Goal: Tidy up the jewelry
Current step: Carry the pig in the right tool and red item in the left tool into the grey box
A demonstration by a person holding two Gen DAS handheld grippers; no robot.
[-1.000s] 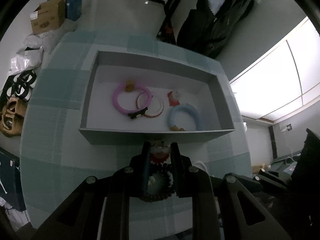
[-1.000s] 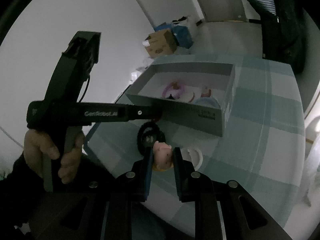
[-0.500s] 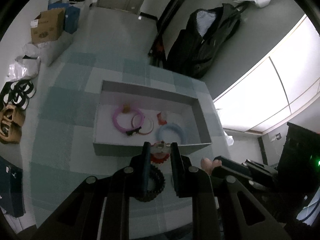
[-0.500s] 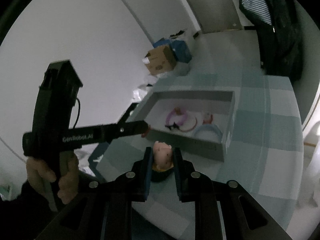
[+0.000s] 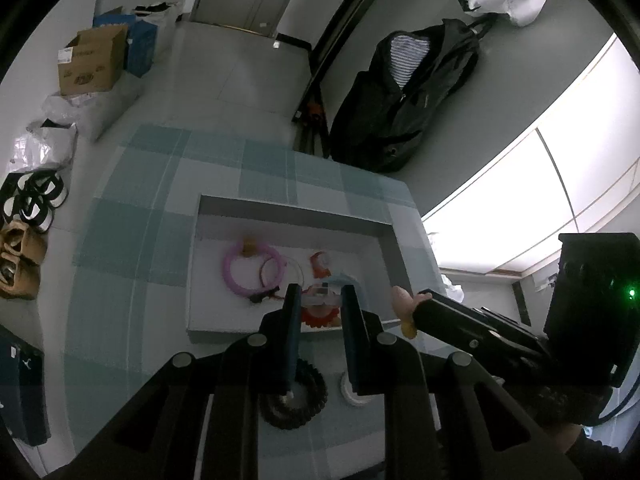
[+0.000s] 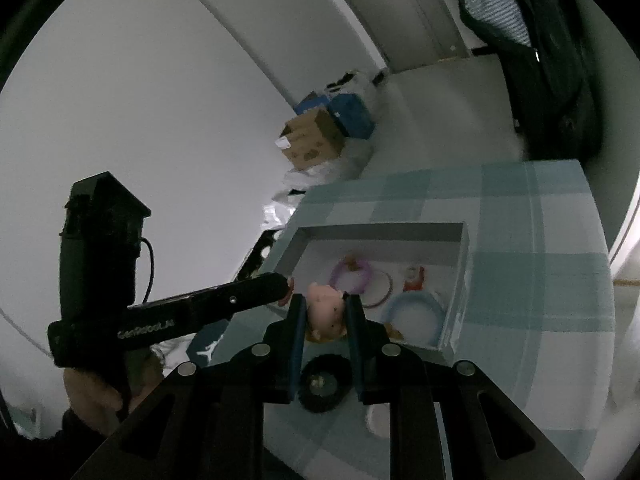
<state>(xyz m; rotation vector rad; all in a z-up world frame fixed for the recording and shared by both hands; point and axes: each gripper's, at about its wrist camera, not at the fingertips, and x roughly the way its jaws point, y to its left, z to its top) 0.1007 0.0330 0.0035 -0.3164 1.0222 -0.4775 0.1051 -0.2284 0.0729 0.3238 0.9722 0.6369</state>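
Note:
A white open box [image 5: 208, 216] [image 6: 460, 236] stands on the checked table. Inside lie a pink ring [image 5: 236, 280] [image 6: 362, 276], a thin brown ring [image 5: 272, 266], a small red piece [image 5: 320, 264] [image 6: 412, 278] and a light blue ring [image 6: 412, 314]. My left gripper [image 5: 318, 300] is shut on a red frilly hair tie [image 5: 320, 316], held above the box's near wall. My right gripper [image 6: 325, 312] is shut on a pink pig charm [image 6: 326, 312] with a yellow base, raised over the box's near corner. On the table below remain a black beaded bracelet [image 5: 294, 400] [image 6: 322, 386] and a white ring [image 5: 354, 394] [image 6: 376, 420].
The table's checked cloth [image 5: 132, 248] ends at a round edge on the left and front. On the floor behind stand cardboard and blue boxes [image 5: 92, 60]; shoes [image 5: 24, 216] lie to the left. A black jacket [image 5: 400, 100] hangs at the back.
Both grippers have risen with their pieces, so the box looks smaller and farther. The red tie now hangs over the box's near wall; the pig charm has come up beside it.

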